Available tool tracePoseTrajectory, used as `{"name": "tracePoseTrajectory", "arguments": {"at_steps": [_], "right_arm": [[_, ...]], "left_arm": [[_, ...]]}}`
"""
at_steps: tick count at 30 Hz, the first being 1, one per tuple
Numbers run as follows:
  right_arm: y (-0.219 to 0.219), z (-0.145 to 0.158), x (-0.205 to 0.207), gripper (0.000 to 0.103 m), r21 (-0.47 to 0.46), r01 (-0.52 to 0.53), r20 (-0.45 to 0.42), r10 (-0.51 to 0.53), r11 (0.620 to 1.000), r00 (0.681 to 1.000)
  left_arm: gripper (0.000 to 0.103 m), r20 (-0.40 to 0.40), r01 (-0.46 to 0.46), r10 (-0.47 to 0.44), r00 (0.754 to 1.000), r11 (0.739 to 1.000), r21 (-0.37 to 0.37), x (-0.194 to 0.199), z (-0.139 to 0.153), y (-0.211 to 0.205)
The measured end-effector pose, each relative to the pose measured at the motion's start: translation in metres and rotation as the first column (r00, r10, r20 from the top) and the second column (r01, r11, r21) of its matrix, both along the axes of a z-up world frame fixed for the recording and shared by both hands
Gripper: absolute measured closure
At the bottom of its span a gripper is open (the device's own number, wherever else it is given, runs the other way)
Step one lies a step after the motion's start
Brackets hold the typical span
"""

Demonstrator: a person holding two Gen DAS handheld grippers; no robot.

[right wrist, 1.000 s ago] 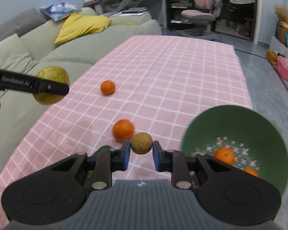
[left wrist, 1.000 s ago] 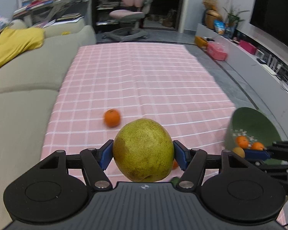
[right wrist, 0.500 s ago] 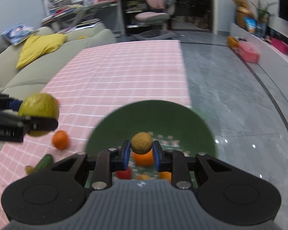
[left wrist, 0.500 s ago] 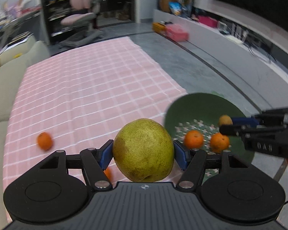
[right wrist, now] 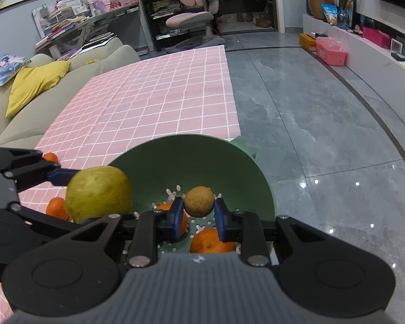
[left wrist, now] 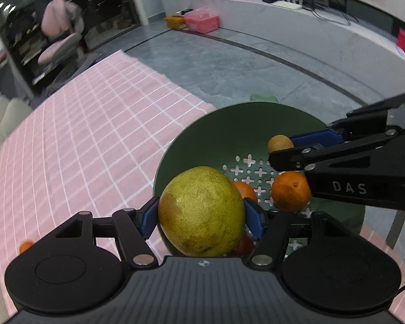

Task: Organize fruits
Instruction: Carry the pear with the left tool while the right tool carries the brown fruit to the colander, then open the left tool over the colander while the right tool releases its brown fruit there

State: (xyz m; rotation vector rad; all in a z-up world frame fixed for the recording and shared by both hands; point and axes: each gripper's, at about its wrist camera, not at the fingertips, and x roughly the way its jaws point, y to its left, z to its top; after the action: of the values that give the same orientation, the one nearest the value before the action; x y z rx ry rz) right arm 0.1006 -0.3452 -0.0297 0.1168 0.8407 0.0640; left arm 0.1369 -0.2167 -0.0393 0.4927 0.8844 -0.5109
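My left gripper (left wrist: 201, 212) is shut on a large yellow-green pear (left wrist: 201, 210) and holds it over the near rim of the green colander bowl (left wrist: 229, 124). The pear also shows in the right wrist view (right wrist: 98, 194). My right gripper (right wrist: 198, 212) is shut on a small brown round fruit (right wrist: 199, 201) above the bowl (right wrist: 191, 148); it also shows in the left wrist view (left wrist: 279, 143). Oranges (left wrist: 290, 190) (right wrist: 212, 240) lie in the bowl, with something red (left wrist: 243, 244) partly hidden.
The bowl stands at the right edge of a table with a pink checked cloth (right wrist: 162, 100). Two oranges (right wrist: 57, 208) (right wrist: 50, 157) lie on the cloth left of the bowl. A sofa (right wrist: 27, 113) runs along the table's left side; grey floor (right wrist: 324, 124) lies to the right.
Both grippers have moved right with their fruits. The pear, which was short of the bowl, is now over its near rim. The small fruit has stayed above the bowl.
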Motion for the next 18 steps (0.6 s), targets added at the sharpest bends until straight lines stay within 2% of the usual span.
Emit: {"name": "tracePoseTrajectory", "arguments": {"at_steps": [2, 7, 14, 18], "right_arm": [[0.0, -0.002, 0.002, 0.082, 0.007, 0.004, 0.001, -0.004, 1.0, 1.0], [0.001, -0.01, 0.006, 0.082, 0.018, 0.004, -0.006, -0.004, 1.0, 1.0], [0.001, -0.015, 0.009, 0.082, 0.021, 0.007, -0.017, -0.007, 1.0, 1.0], [0.0, -0.016, 0.011, 0.082, 0.021, 0.004, -0.02, -0.003, 1.0, 1.0]], "left_arm": [[0.028, -0.008, 0.019, -0.019, 1.0, 1.0, 0.017, 0.002, -0.002, -0.005], [0.028, -0.024, 0.079, -0.077, 0.997, 0.989, 0.126, 0.002, -0.015, -0.02], [0.028, -0.06, 0.143, -0.131, 0.989, 0.951, 0.274, 0.0, -0.038, -0.037], [0.028, -0.067, 0.143, -0.129, 0.989, 0.947, 0.288, 0.009, -0.043, -0.041]]}}
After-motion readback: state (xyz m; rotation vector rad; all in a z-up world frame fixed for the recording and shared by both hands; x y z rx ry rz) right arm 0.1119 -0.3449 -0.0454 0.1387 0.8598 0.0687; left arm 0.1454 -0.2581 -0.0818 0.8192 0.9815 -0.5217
